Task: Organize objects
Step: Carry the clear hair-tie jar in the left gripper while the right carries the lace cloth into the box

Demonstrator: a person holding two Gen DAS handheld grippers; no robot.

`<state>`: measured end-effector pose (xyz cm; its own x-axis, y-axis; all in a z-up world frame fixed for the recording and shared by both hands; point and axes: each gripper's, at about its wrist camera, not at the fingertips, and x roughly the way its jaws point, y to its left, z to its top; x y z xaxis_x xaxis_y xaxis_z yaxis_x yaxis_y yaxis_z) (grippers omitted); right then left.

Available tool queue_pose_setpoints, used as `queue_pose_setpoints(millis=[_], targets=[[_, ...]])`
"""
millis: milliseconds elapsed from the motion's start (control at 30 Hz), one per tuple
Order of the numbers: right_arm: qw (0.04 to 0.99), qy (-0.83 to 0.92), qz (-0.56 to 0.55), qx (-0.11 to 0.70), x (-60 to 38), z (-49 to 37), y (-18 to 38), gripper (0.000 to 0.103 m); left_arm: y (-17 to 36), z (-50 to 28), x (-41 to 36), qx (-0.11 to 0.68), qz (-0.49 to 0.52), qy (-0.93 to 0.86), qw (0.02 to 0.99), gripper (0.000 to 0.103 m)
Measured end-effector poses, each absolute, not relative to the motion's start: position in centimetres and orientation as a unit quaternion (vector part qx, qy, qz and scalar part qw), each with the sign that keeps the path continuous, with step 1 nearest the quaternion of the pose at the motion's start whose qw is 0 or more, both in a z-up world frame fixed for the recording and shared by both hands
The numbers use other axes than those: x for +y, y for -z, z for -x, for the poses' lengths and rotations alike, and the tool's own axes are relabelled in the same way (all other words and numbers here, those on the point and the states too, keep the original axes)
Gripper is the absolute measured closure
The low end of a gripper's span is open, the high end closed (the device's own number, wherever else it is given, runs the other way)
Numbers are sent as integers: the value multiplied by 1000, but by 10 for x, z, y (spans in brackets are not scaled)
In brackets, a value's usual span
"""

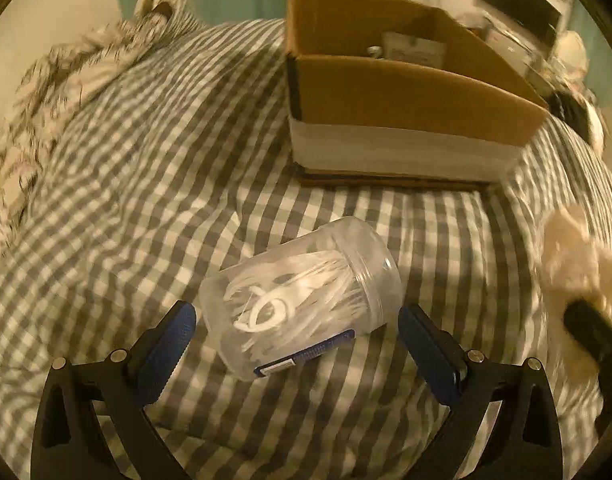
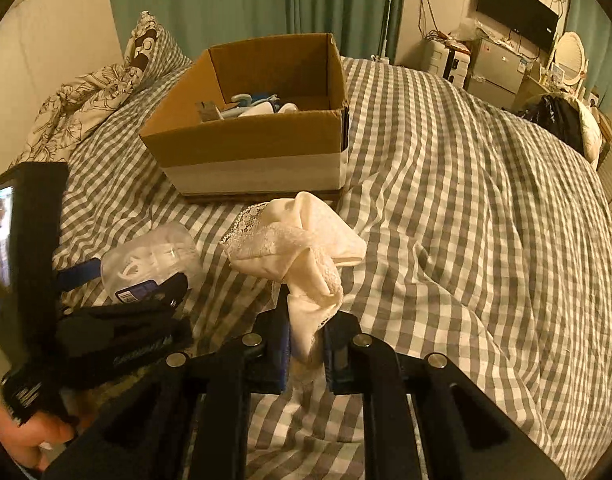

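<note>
A clear plastic jar (image 1: pixel 301 292) holding white pieces lies on its side on the checked bedspread. My left gripper (image 1: pixel 297 320) is open, its blue pads on either side of the jar, not touching it. The jar also shows in the right wrist view (image 2: pixel 149 260) with the left gripper (image 2: pixel 117 276) around it. My right gripper (image 2: pixel 303 344) is shut on a cream lace-trimmed cloth (image 2: pixel 301 240) and holds it above the bed. The cloth shows blurred at the right edge of the left wrist view (image 1: pixel 574 252). An open cardboard box (image 2: pixel 245 140) with several items inside stands beyond both.
The box also appears in the left wrist view (image 1: pixel 406 100). Floral pillows (image 2: pixel 89 96) lie at the far left. A dark bag (image 2: pixel 558 120) sits at the bed's far right edge. A TV (image 2: pixel 518 12) and cabinets stand against the far wall.
</note>
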<state>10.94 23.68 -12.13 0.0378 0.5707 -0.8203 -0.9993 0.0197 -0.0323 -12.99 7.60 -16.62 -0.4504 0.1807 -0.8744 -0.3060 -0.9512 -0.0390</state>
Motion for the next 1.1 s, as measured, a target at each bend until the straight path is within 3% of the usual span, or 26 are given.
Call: queue_pose_setpoints(millis=[300, 600, 1100], targets=[[630, -612, 333, 343, 241, -117, 136, 91, 180, 148, 94, 74, 505, -853, 105, 0], [637, -611, 337, 328, 235, -110, 131, 91, 175, 138, 79, 66, 494, -853, 154, 3], [651, -644, 305, 262, 196, -74, 58, 91, 66, 86, 24, 19, 406, -885, 228, 5]])
